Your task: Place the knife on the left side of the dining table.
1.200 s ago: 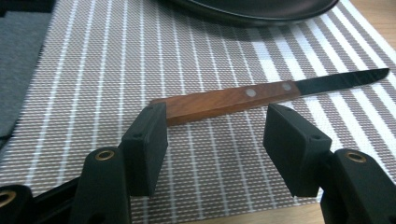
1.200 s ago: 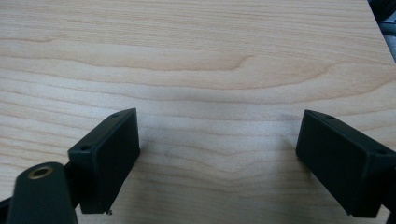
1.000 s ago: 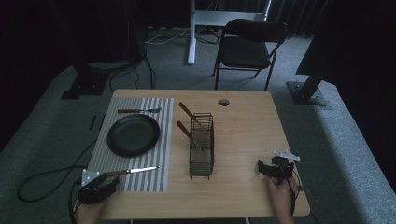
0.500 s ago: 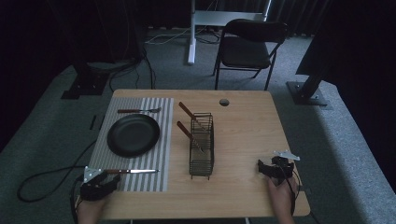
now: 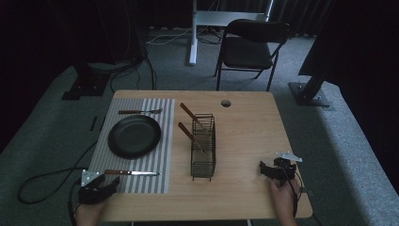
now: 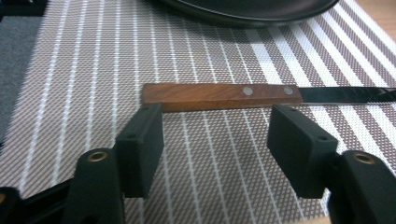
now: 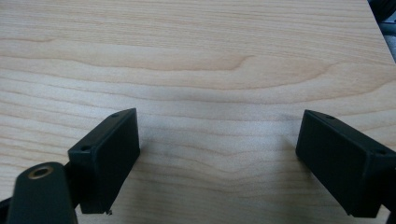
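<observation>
Now, from the high view, the place setting is looking part done: fork (image 5: 139,111) lying at twelve o'clock of the black plate (image 5: 134,136), knife (image 5: 131,173) at six o'clock on the striped mat (image 5: 162,141), two more handles still standing in the wire caddy (image 5: 203,146). Left gripper (image 5: 96,189) is sitting just short of the knife; right gripper (image 5: 275,170) is idling at four o'clock. Left gripper view: jaws spread wide, empty, knife handle (image 6: 222,95) beyond their tips. Right gripper view: jaws gaping over bare table (image 7: 201,60). No writing readable anywhere.
</observation>
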`<state>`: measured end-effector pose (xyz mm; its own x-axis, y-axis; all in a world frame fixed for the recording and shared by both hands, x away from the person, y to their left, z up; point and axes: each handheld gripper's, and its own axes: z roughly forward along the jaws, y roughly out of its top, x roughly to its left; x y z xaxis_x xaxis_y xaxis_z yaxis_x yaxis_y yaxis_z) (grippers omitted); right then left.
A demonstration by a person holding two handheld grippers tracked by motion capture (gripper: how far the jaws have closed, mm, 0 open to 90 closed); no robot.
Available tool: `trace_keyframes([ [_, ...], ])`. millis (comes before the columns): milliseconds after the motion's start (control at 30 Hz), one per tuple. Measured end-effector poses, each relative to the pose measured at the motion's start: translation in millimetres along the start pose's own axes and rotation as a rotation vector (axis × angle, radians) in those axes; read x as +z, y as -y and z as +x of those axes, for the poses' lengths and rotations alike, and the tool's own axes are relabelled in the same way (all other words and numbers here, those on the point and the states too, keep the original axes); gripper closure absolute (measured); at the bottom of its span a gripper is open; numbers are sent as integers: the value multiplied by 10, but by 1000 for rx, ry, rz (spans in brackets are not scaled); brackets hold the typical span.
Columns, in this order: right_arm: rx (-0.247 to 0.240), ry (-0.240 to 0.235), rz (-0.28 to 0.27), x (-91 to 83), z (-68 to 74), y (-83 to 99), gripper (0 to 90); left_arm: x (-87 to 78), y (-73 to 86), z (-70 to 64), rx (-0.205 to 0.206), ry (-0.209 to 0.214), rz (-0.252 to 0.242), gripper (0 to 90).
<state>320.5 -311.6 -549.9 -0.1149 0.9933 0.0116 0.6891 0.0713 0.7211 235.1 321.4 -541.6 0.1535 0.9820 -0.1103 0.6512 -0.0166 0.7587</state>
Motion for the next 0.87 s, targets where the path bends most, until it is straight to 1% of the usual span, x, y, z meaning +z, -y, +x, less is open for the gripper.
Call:
trace_keyframes([
  [33, 0, 0, 0, 0, 0, 0, 125, -9, 8, 5, 3, -17, -2, 294],
  [67, 0, 0, 0, 0, 0, 0, 125, -9, 8, 5, 3, -17, -2, 278],
  [100, 0, 0, 0, 0, 0, 0, 125, -17, 18, 16, 25, -40, -6, 278],
  [133, 0, 0, 0, 0, 0, 0, 125, -14, 23, 27, 37, -36, -6, 235],
  [167, 0, 0, 0, 0, 0, 0, 125, -6, 25, 31, 40, -34, 0, 170],
  [200, 0, 0, 0, 0, 0, 0, 125, 1, 21, 30, 46, -32, 8, 141],
  [233, 0, 0, 0, 0, 0, 0, 125, 7, 20, 24, 52, -37, 17, 90],
  [267, 0, 0, 0, 0, 0, 0, 124, 11, 19, 17, 51, -41, 22, 58],
  [300, 0, 0, 0, 0, 0, 0, 125, 18, 18, 12, 48, -41, 35, 2],
  [367, 0, 0, 0, 0, 0, 0, 125, 19, 19, 17, 40, -37, 38, 1],
  [400, 0, 0, 0, 0, 0, 0, 124, 17, 20, 25, 28, -47, 34, 2],
  [467, 0, 0, 0, 0, 0, 0, 125, 21, 18, 36, 22, -41, 40, 2],
  [500, 0, 0, 0, 0, 0, 0, 125, 19, 18, 44, 13, -46, 37, 2],
  [600, 0, 0, 0, 0, 0, 0, 125, 19, 18, 47, 7, -47, 35, 2],
  [733, 0, 0, 0, 0, 0, 0, 125, 19, 24, 32, 12, -47, 38, 2],
  [800, 0, 0, 0, 0, 0, 0, 124, 20, 26, 26, 18, -49, 44, 2],
  [833, 0, 0, 0, 0, 0, 0, 125, 20, 35, 10, 29, -56, 45, 2],
  [867, 0, 0, 0, 0, 0, 0, 125, 20, 35, 10, 29, -56, 45, 2],
])
